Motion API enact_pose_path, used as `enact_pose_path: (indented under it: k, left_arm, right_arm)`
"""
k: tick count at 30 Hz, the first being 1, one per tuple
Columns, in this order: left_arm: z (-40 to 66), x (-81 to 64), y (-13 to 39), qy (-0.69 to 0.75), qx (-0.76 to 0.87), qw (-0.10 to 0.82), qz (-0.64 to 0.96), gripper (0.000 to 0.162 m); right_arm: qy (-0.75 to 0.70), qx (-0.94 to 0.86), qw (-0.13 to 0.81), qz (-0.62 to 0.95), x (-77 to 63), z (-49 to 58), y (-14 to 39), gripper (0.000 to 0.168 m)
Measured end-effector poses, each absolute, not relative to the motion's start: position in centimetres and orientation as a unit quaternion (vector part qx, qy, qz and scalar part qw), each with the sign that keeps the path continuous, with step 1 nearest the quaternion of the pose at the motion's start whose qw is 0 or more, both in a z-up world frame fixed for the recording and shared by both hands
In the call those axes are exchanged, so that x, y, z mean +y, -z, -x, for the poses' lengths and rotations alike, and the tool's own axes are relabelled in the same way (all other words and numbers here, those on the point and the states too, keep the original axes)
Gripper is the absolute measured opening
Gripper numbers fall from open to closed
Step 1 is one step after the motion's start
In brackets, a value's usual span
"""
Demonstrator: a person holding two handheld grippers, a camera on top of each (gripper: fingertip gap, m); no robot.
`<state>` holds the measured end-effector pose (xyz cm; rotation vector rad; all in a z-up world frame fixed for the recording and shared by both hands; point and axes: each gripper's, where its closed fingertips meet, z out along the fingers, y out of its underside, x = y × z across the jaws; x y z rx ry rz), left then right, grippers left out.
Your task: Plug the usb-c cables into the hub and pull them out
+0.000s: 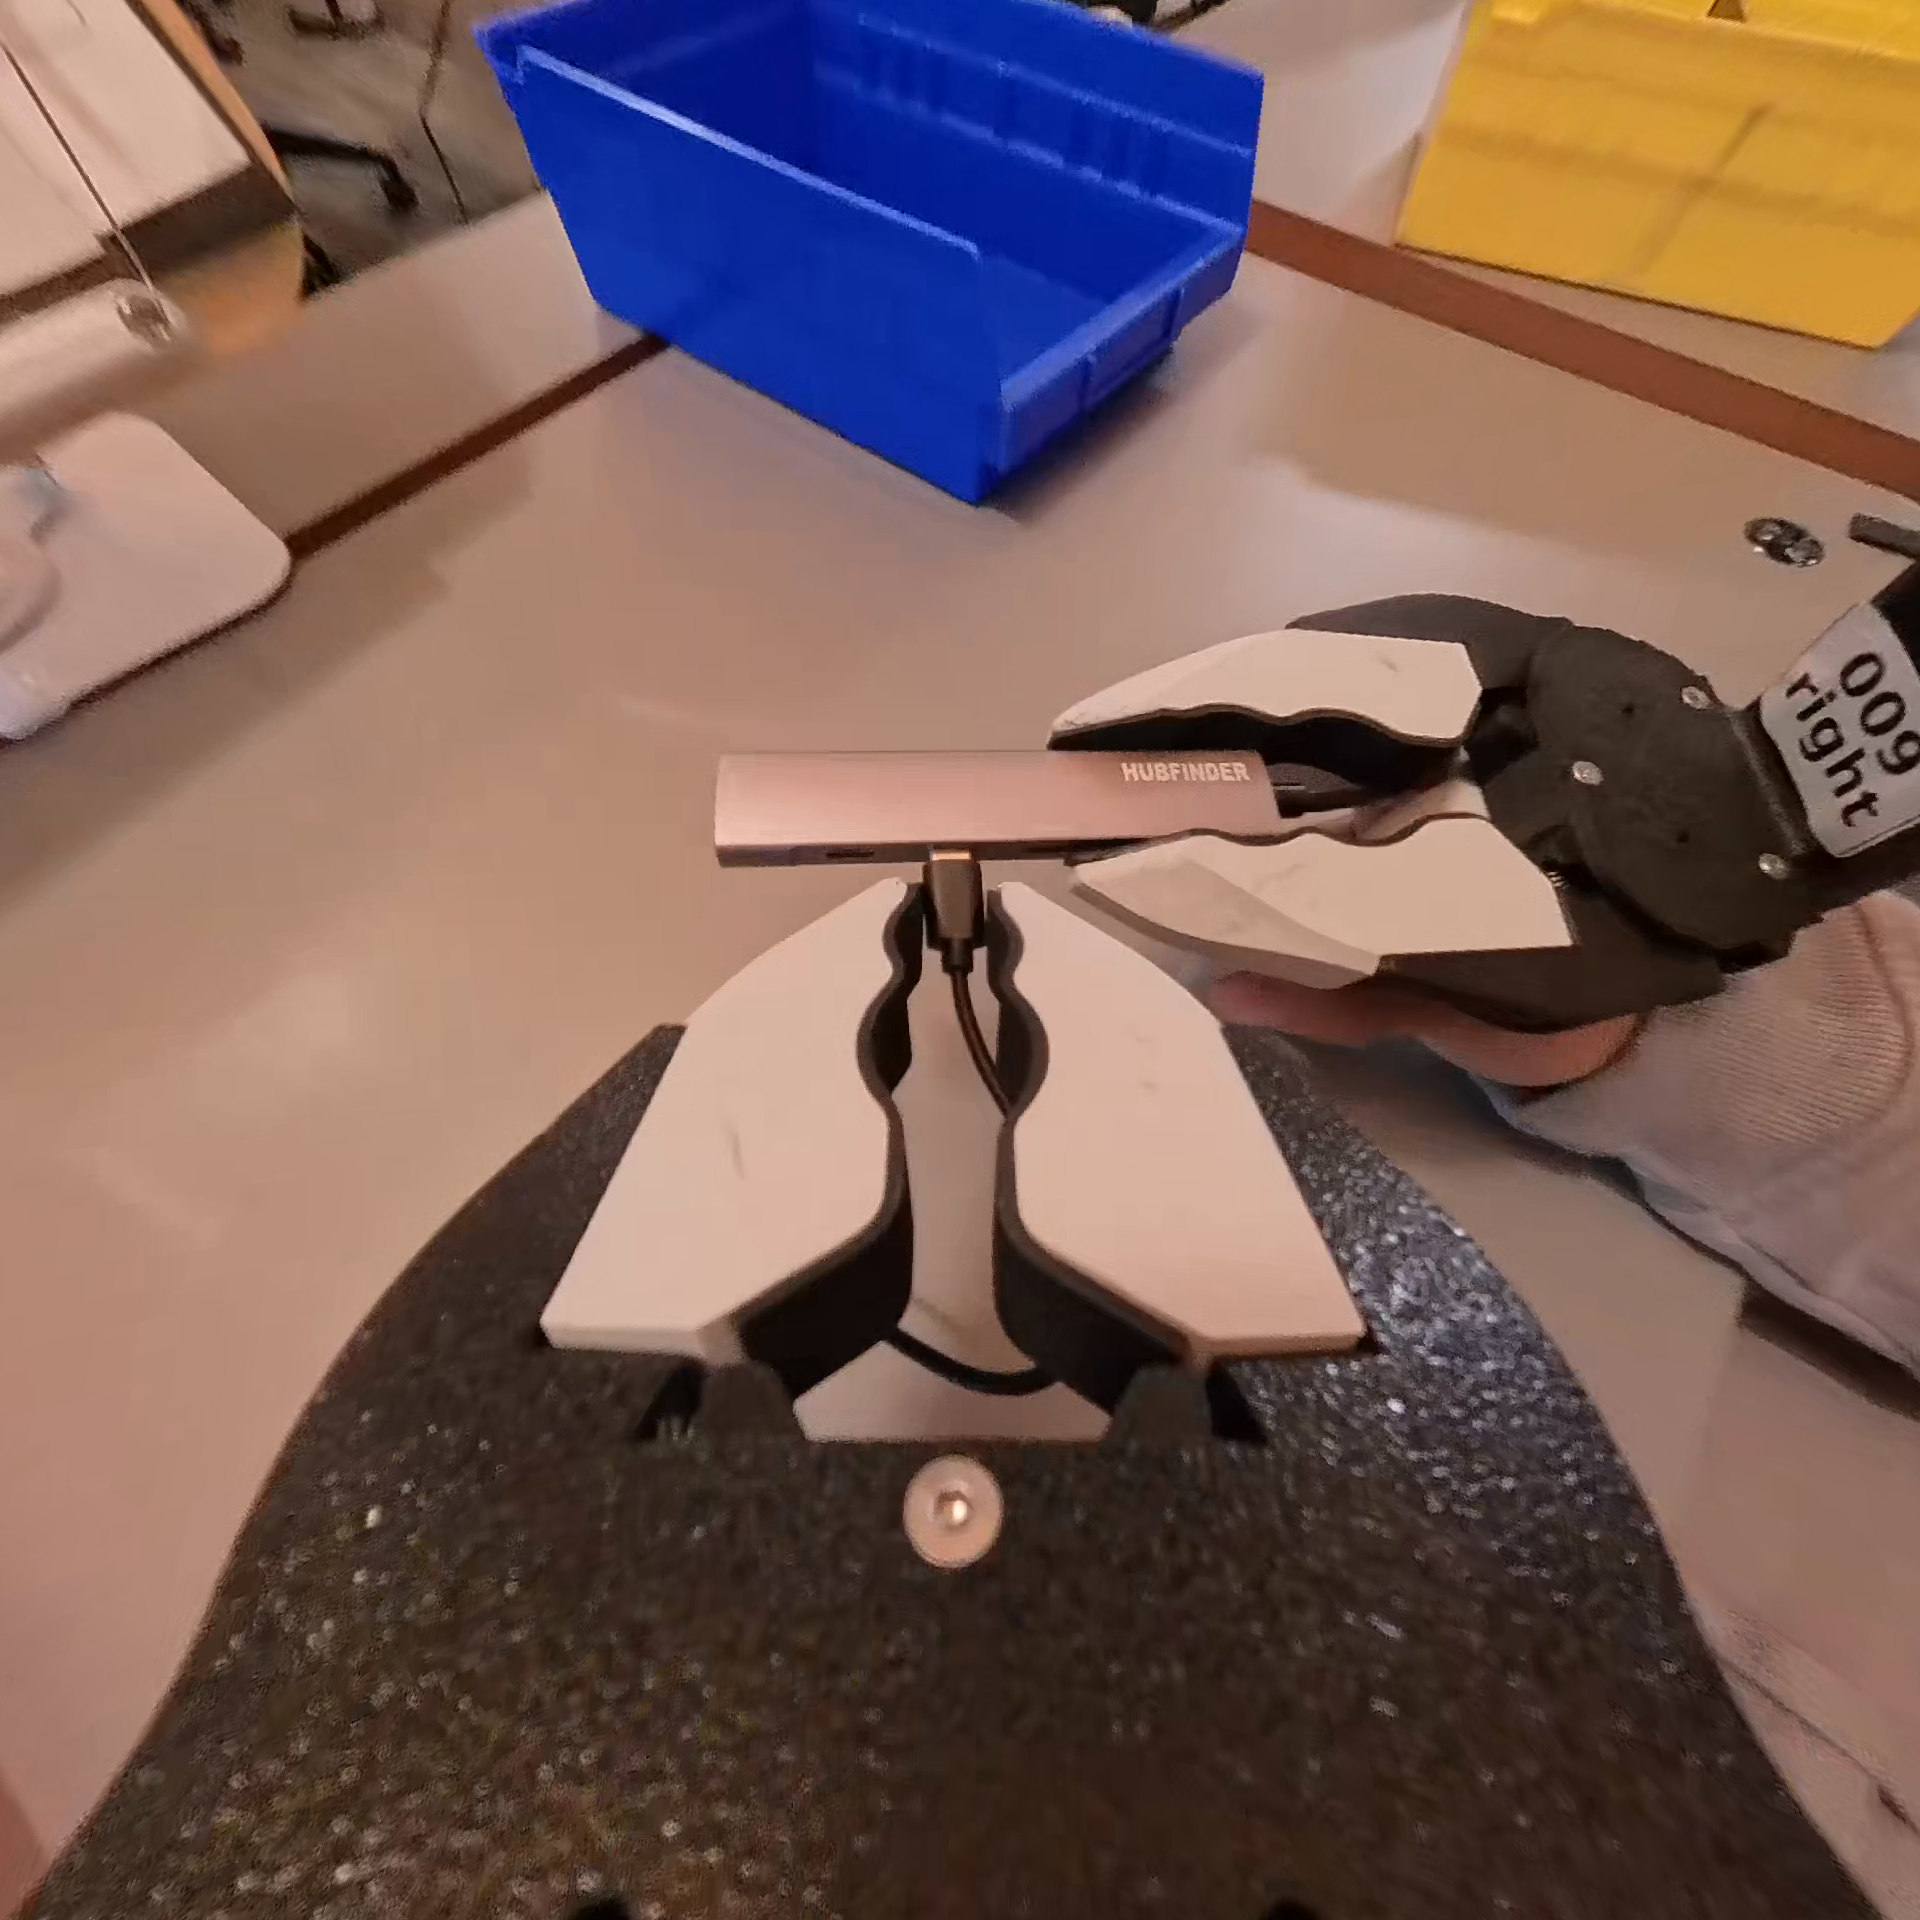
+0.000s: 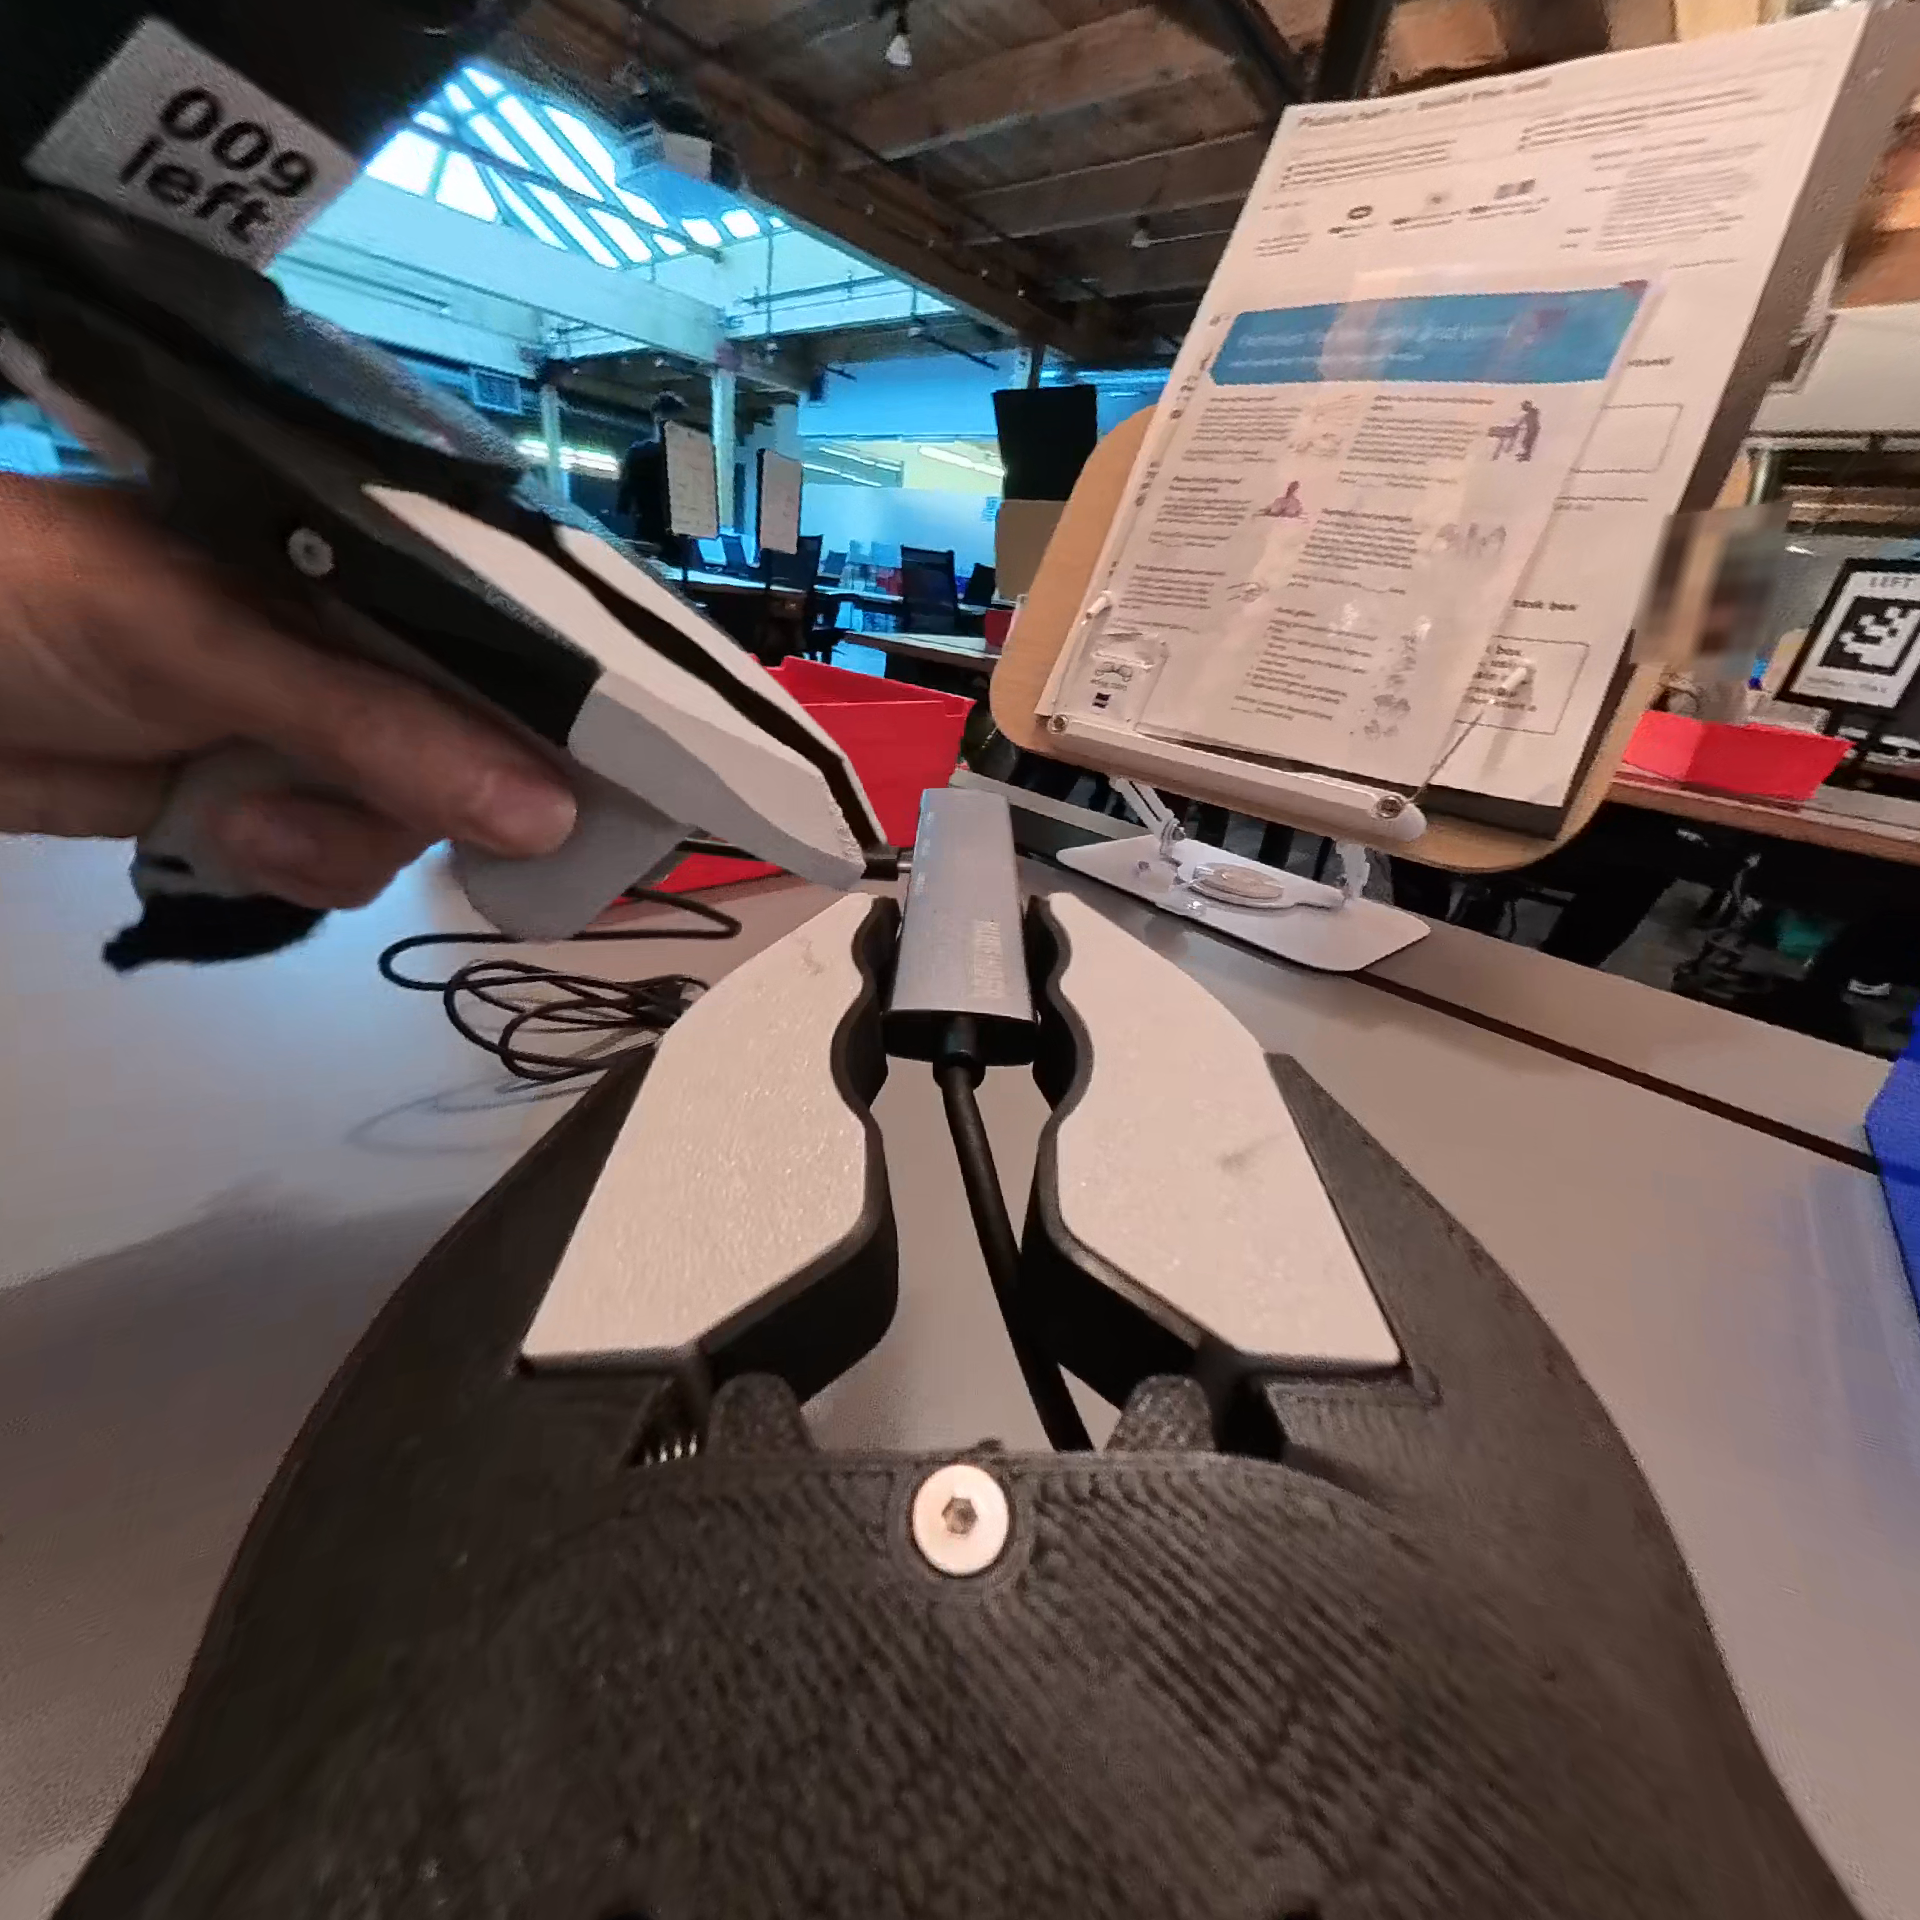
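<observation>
Only from the left wrist: plug point(image 1: 951, 902) seated in hub point(image 1: 987, 805)

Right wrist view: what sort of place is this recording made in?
Probably a large open workshop or lab hall: exposed timber ceiling with skylights, rows of desks and chairs behind, and a document stand on the work table.

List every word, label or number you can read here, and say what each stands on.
I won't quote any writing; here is where it stands:
Pale lettering: top face of the grey hub.
White tag: on the right claw.
Second white tag: on the left claw.
Printed sheets on the stand: too blurred.
Black-and-white marker sign: far right.
</observation>
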<state>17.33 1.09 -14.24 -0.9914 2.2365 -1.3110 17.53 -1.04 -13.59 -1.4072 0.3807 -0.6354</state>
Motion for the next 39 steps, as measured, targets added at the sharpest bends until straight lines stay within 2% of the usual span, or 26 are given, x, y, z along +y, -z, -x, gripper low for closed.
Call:
enact_pose_path:
  k: [1, 3, 7, 14, 22, 27, 32, 39]
  left_arm:
    - [-17.4, 1.0, 14.3, 0.464, 0.793, 0.195, 0.344, 0.012]
    - [-17.3, 0.9, 14.4, 0.457, 0.796, 0.221, 0.331, 0.019]
    - [-17.3, 1.2, 14.3, 0.447, 0.791, 0.275, 0.314, 0.016]
    - [-17.4, 1.1, 14.6, 0.469, 0.776, 0.259, 0.333, 0.007]
    - [-17.5, 1.9, 14.6, 0.411, 0.800, 0.315, 0.303, 0.006]
    - [-17.4, 2.3, 14.8, 0.402, 0.806, 0.299, 0.316, 0.006]
    - [-17.7, 2.8, 16.0, 0.342, 0.833, 0.322, 0.291, 0.006]
    - [-17.6, 2.2, 15.2, 0.423, 0.800, 0.309, 0.292, 0.006]
  right_arm:
    - [0.287, 0.176, 0.700, 0.630, -1.2, -17.7, 13.6, 0.025]
    - [0.286, 0.183, 0.701, 0.627, -1.3, -17.8, 13.5, 0.025]
    - [0.278, 0.186, 0.709, 0.621, -1.5, -17.9, 13.4, 0.025]
    - [0.276, 0.184, 0.712, 0.618, -1.6, -17.8, 13.3, 0.025]
    - [0.276, 0.172, 0.700, 0.636, -0.9, -17.6, 13.7, 0.026]
    - [0.296, 0.161, 0.679, 0.653, -0.4, -17.5, 14.1, 0.027]
    - [0.309, 0.152, 0.666, 0.661, 0.0, -17.4, 14.4, 0.027]
    - [0.283, 0.159, 0.681, 0.656, -0.4, -17.5, 14.2, 0.026]
